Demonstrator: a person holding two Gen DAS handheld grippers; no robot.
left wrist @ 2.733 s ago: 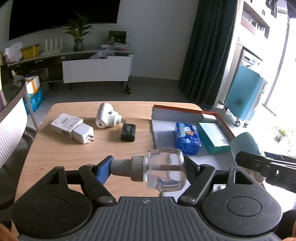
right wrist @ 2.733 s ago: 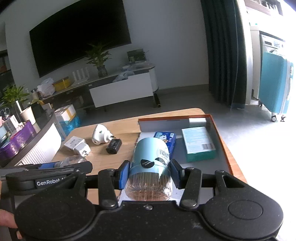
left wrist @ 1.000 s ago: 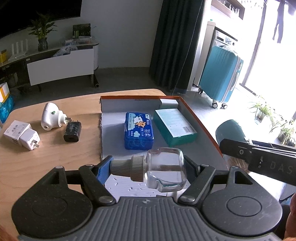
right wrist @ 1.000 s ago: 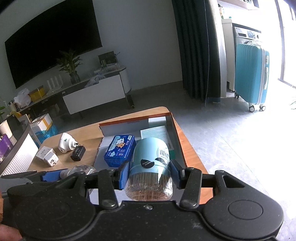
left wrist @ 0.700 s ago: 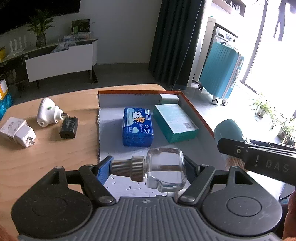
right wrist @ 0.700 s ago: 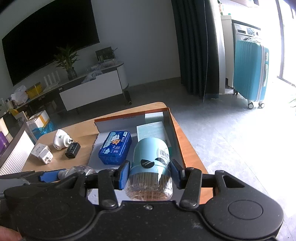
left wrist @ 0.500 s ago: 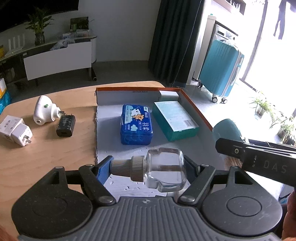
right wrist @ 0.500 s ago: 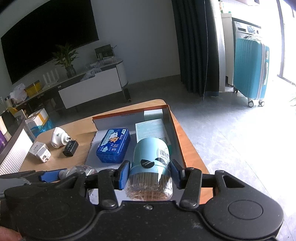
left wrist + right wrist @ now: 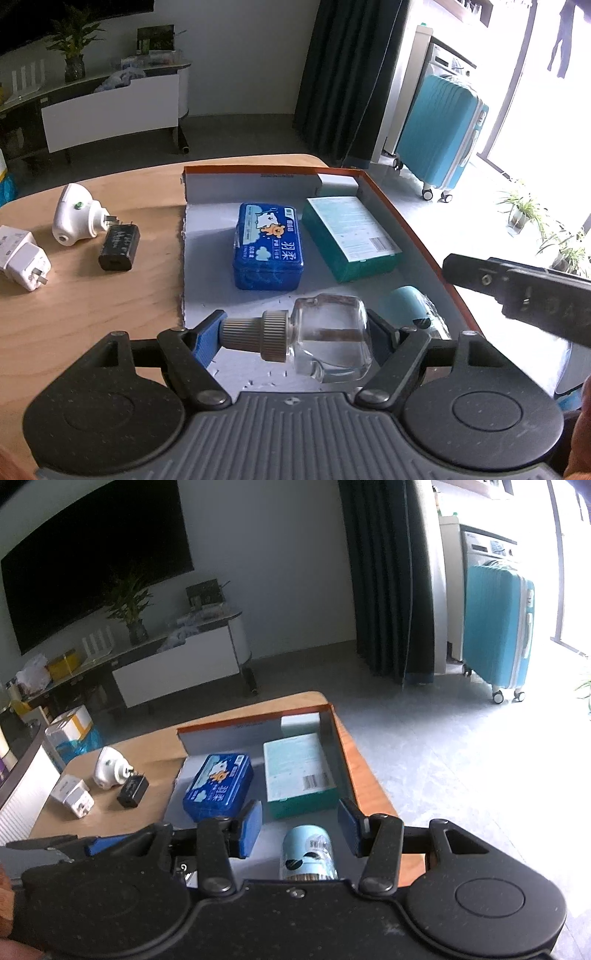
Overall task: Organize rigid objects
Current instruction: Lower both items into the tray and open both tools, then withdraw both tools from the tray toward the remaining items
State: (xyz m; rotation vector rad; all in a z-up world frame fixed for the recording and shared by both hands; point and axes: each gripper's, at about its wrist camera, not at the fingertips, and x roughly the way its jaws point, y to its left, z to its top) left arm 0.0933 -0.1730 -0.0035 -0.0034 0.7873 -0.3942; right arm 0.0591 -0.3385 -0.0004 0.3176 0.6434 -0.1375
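Observation:
My left gripper (image 9: 295, 332) is shut on a clear glass bottle (image 9: 328, 339) with a grey screw cap, held sideways above the near end of the orange-rimmed cardboard box (image 9: 417, 236). My right gripper (image 9: 299, 827) is open, its blue pads well apart. Below and between them a light-blue toothpick jar (image 9: 308, 853) lies on the box floor, free of the pads. The left wrist view shows the same jar (image 9: 410, 306) at the box's near right, under the right gripper's black body (image 9: 517, 288).
A blue tin (image 9: 267, 251) and a teal carton (image 9: 351, 236) lie in the box, with a small white carton (image 9: 338, 184) behind. On the wooden table (image 9: 92, 306) to the left are a white plug-in device (image 9: 74, 216), a black charger (image 9: 118, 247) and a white adapter (image 9: 22, 256).
The right gripper's jaws have opened and the toothpick jar, held half a second ago, now lies in the box. The left gripper still holds the bottle and has drifted slightly nearer the box.

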